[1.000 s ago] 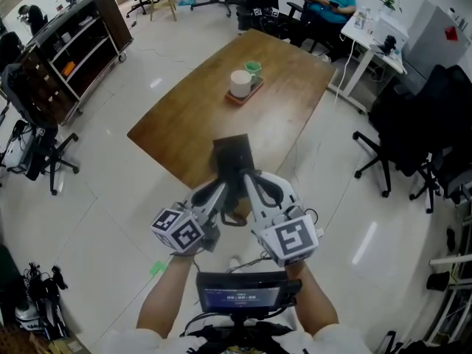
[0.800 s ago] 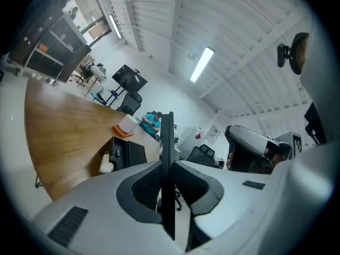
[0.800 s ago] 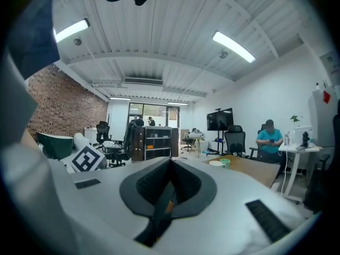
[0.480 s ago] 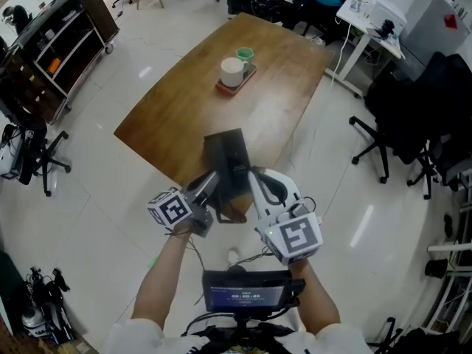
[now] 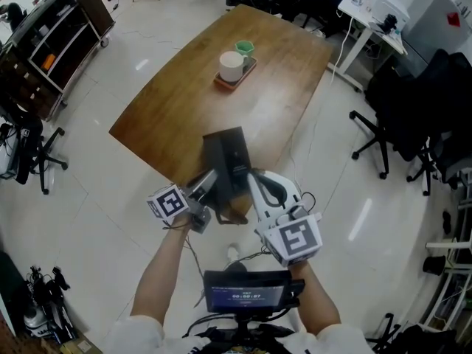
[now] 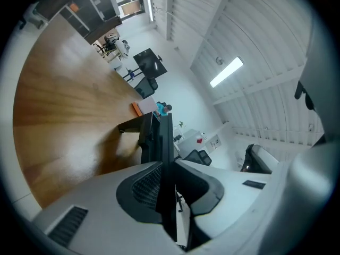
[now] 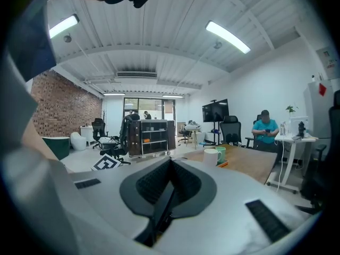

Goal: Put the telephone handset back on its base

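Telephone (image 5: 228, 157) on table (image 5: 177, 113), white mug (image 5: 230, 67) on tray (image 5: 220, 86)

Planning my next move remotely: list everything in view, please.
table: one, brown wood, centre.
telephone: one, black, table's near edge, near end between left jaws.
tray: one, orange, table's far part.
mug: one, white, on tray.
cup: one, green, on tray.
office chairs: several, black, right of table.
shelf unit: one, dark, far left.
seated person: one, teal top, beyond table.
left gripper: one, grey, shut on telephone.
right gripper: one, grey, shut, empty, beside telephone.
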Motion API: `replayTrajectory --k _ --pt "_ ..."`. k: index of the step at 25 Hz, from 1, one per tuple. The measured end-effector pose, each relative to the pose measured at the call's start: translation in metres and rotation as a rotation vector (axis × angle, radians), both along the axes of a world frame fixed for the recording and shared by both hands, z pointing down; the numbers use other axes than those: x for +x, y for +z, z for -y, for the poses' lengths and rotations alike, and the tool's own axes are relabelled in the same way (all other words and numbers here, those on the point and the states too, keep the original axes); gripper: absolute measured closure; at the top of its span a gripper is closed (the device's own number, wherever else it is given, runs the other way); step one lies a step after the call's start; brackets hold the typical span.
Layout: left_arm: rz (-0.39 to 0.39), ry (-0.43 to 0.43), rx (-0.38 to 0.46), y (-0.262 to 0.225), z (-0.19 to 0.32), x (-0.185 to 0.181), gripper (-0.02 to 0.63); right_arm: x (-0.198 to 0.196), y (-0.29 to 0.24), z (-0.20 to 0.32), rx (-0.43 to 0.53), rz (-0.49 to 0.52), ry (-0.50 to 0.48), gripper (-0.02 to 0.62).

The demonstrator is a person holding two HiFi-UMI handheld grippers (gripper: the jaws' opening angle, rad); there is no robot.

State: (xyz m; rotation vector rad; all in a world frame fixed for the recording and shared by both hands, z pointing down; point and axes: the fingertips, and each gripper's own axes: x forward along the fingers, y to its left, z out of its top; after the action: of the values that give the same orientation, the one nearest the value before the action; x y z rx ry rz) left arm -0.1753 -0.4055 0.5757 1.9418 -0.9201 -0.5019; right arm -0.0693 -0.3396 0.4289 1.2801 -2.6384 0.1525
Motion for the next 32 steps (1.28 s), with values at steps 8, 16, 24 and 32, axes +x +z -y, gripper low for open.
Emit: replayTrajectory --k 8,16,24,32 --pt "-0.051 0.007 -0.009 0.009 0.012 -0.004 0.541 0.006 0.007 0.002 -0.023 -0.009 0.016 0.591" --pt "-0.093 0.048 -0.011 0.013 0.016 -0.003 0.541 0.009 0.010 0.004 -0.027 -0.010 0.018 0.592" --pt "-0.049 0.033 -0.079 0.021 0.019 -0.004 0.537 0.009 0.010 0.004 -0.028 -0.006 0.015 0.591" --pt "-0.046 0.001 -0.090 0.019 0.025 -0.012 0.451 0.003 0.008 0.002 -0.030 -0.003 0.006 0.592"
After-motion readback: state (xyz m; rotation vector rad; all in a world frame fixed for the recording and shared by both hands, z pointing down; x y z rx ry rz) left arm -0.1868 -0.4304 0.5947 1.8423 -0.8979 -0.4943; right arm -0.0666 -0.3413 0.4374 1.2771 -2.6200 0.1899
